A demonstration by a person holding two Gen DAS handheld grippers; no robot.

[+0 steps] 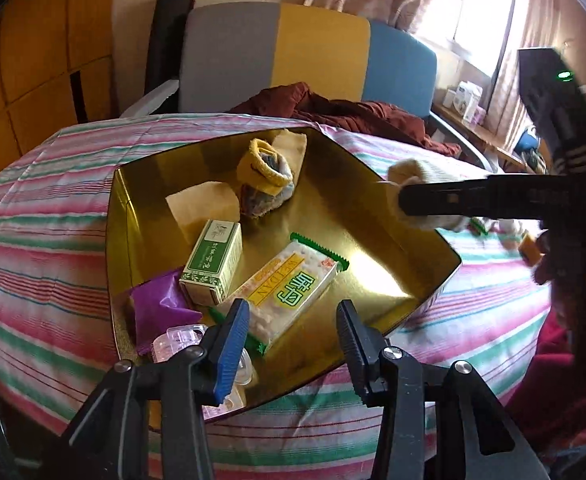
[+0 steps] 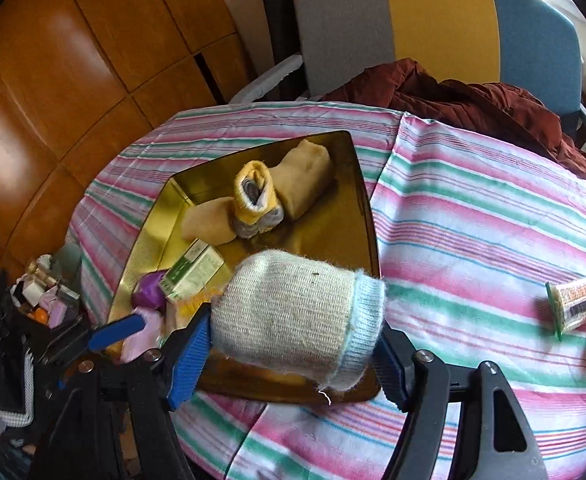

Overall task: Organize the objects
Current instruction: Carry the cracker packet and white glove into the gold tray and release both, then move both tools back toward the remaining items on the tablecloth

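A gold tray sits on the striped tablecloth. It holds a yellow-grey sock roll, beige rolls, a green box, a cracker packet and a purple packet. My left gripper is open and empty over the tray's near edge. My right gripper is shut on a cream sock roll held above the tray's near side; it also shows in the left wrist view.
A second cracker packet lies on the cloth to the right. A dark red garment lies at the table's far edge before a grey-yellow-blue chair. Wooden panels stand at the left. Small clutter sits at the tray's left.
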